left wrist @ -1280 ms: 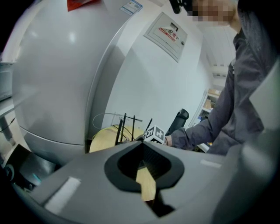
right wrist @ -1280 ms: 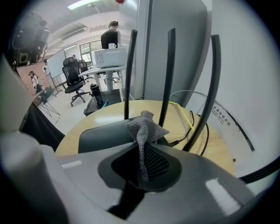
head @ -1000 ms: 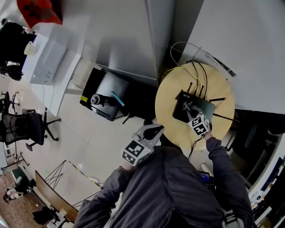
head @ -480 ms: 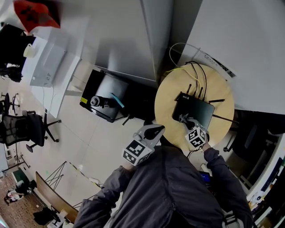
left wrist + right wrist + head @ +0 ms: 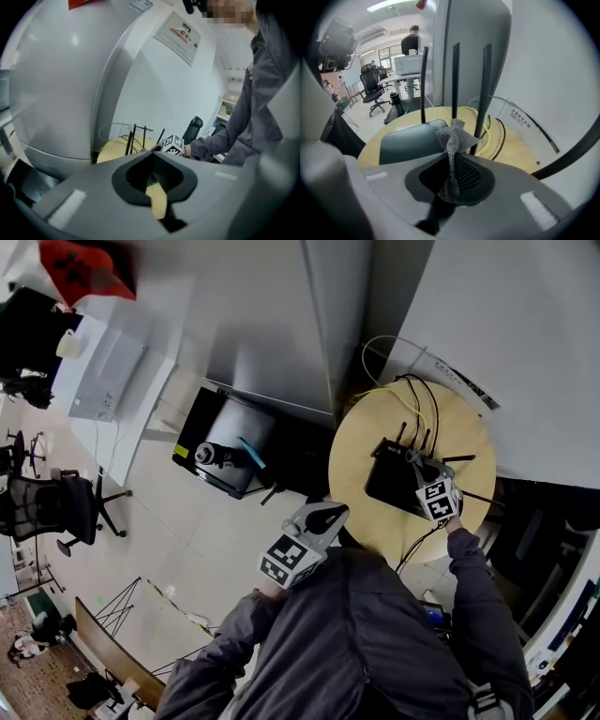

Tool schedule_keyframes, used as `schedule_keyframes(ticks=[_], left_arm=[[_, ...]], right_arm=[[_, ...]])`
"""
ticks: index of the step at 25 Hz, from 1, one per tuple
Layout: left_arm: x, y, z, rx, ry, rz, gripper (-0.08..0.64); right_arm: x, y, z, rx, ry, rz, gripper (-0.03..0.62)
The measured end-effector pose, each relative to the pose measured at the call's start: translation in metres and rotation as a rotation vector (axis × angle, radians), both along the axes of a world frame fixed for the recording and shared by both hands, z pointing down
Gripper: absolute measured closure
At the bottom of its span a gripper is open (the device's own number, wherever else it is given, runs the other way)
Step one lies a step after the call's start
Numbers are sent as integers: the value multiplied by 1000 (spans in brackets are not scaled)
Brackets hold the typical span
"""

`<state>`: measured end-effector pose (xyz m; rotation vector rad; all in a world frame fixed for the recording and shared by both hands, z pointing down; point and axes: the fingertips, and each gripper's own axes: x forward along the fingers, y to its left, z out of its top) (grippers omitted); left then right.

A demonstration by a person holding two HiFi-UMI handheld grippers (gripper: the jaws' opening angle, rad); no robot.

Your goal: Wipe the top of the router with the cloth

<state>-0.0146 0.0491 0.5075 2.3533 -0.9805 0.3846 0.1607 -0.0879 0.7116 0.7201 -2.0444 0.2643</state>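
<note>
— Two claws: what is held?
— A small grey fuzzy cloth [image 5: 453, 138] is clamped in the right gripper [image 5: 451, 157], at the antenna end of the flat black router [image 5: 411, 138] on the round wooden table [image 5: 375, 432].
— And the left gripper [image 5: 157, 185]?
— It is kept off the table, jaws seemingly together on nothing.
— Which step?
— Wiping, probably. Contact isn't clearly shown, so the cloth should next be pressed down and drawn across the top.

The left gripper [image 5: 153, 161], jaws together, faces the router antennas [image 5: 134, 137].
</note>
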Motion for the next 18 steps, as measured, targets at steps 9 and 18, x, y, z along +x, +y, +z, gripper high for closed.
schedule_keyframes(ticks=[9,18], left_arm=[[-1,4,1,-8,-6,-20,560],[9,7,1,-8,3,16,560]], right_arm=[[11,2,13,-23,0,19,563],[2,62,11,-29,16,-58,563]])
